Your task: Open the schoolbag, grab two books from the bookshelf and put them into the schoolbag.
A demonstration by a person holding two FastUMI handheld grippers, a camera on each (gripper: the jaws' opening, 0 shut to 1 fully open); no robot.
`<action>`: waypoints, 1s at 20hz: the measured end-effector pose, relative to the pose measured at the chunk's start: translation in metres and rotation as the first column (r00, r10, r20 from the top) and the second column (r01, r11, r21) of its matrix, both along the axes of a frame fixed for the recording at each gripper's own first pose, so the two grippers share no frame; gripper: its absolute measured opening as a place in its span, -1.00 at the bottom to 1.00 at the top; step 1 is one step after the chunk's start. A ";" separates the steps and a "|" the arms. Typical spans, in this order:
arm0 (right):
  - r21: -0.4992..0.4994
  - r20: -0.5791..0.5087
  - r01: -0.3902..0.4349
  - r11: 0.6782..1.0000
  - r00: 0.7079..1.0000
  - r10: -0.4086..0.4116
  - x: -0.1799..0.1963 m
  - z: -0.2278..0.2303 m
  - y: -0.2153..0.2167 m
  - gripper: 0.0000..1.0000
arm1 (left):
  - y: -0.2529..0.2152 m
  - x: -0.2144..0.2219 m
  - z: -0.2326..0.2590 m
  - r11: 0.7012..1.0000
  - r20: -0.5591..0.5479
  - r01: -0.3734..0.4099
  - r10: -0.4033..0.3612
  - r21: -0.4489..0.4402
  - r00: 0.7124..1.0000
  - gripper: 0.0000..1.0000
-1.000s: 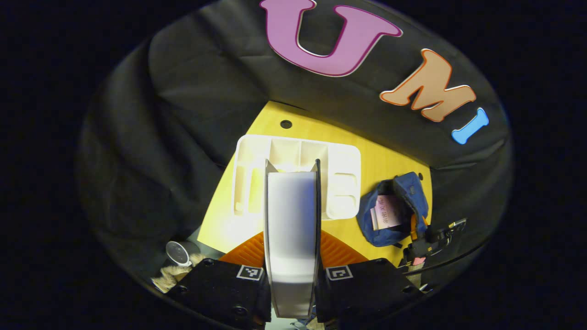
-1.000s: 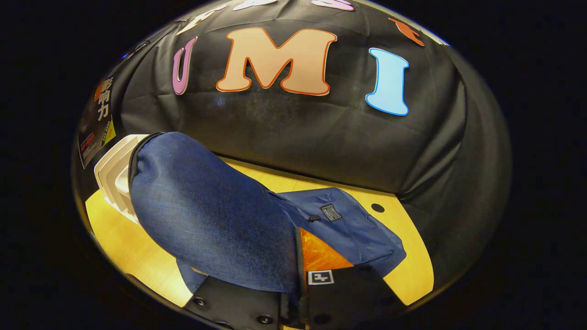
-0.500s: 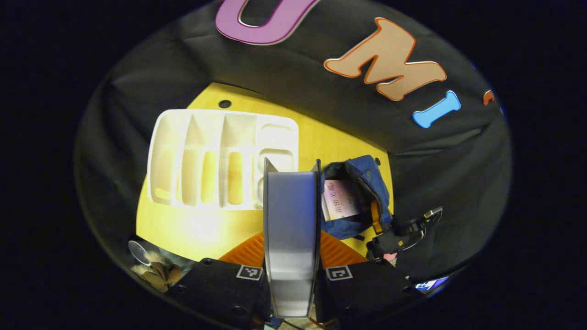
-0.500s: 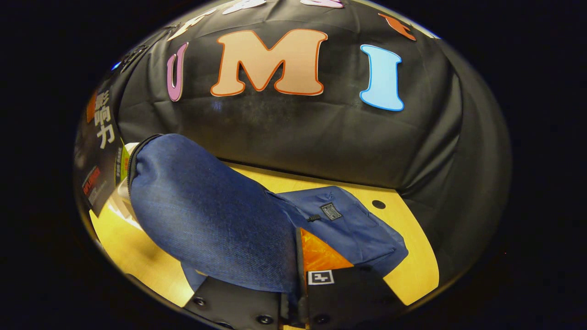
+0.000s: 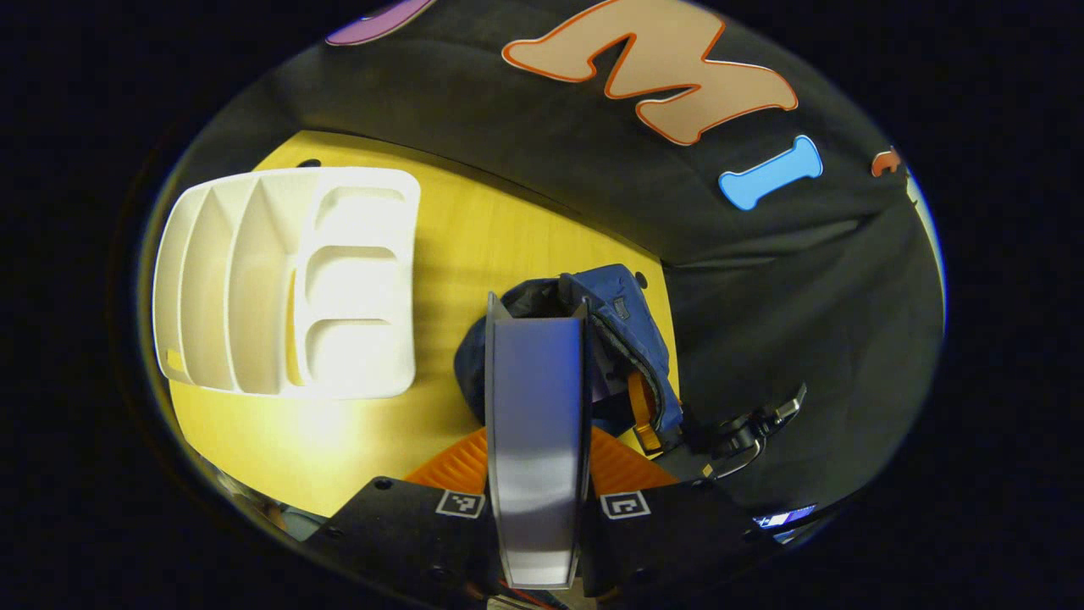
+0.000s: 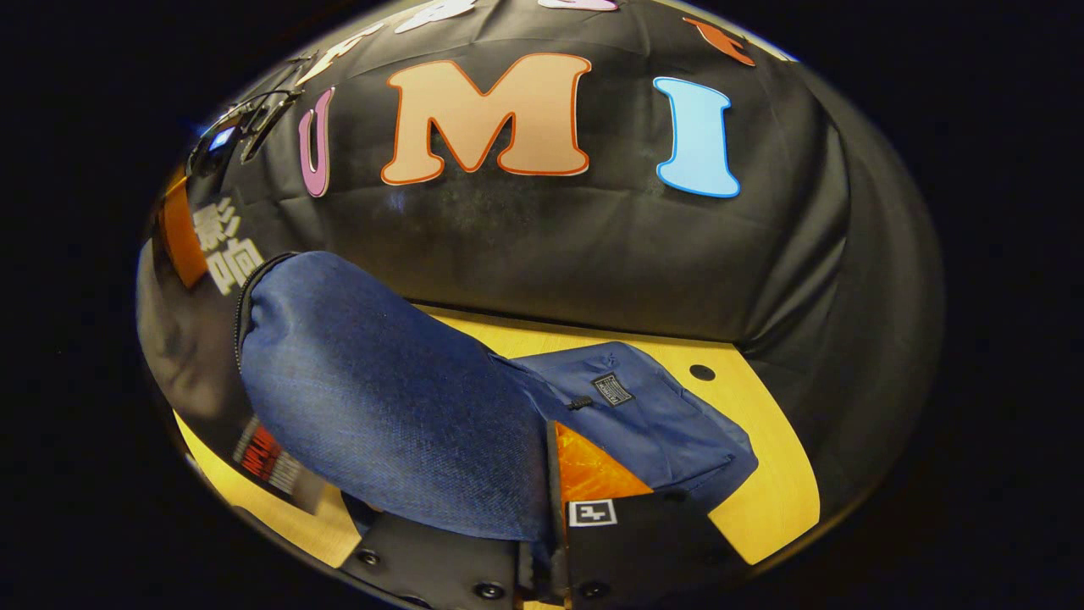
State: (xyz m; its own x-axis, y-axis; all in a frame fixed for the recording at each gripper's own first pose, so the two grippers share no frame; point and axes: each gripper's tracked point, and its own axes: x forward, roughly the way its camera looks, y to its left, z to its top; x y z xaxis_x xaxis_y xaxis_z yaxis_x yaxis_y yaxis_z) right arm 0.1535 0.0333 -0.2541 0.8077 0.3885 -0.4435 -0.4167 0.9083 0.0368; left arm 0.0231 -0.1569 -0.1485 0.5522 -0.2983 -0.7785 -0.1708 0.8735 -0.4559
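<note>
One book [image 5: 535, 424], a slim hard slab, sits clamped edge-up between the left gripper [image 5: 535, 474] fingers, poised right above the blue fabric schoolbag [image 5: 631, 339] mouth; feed it straight down, clear of the zipper rim. White ridged plastic bookshelf [image 5: 288, 284] lies nearby on the wooden table [image 5: 474, 229]. Right gripper [image 6: 550, 542] view: fingers pinched on the bag's woven denim-like flap [image 6: 381, 398], holding it open.

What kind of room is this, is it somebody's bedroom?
Probably not. It looks like a small recording booth: black cloth walls hang close around one yellow wooden table. On the table are just a white bookshelf rack and a blue schoolbag, set out for practising a chore.
</note>
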 end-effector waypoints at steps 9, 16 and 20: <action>0.010 -0.002 -0.013 1.000 1.000 0.013 -0.001 0.002 0.003 -0.82 | -0.044 0.060 -0.056 0.994 0.146 -0.009 0.026 -0.113 0.989 -0.29; 0.042 -0.010 -0.022 0.999 1.000 0.023 -0.002 0.007 0.001 -0.82 | -0.063 0.093 -0.085 0.974 0.228 -0.043 0.094 -0.221 0.969 -0.31; 0.029 -0.008 -0.044 0.999 0.999 0.044 -0.005 0.005 0.007 -0.81 | -0.069 0.109 -0.104 0.952 0.225 -0.087 0.158 -0.295 0.961 -0.29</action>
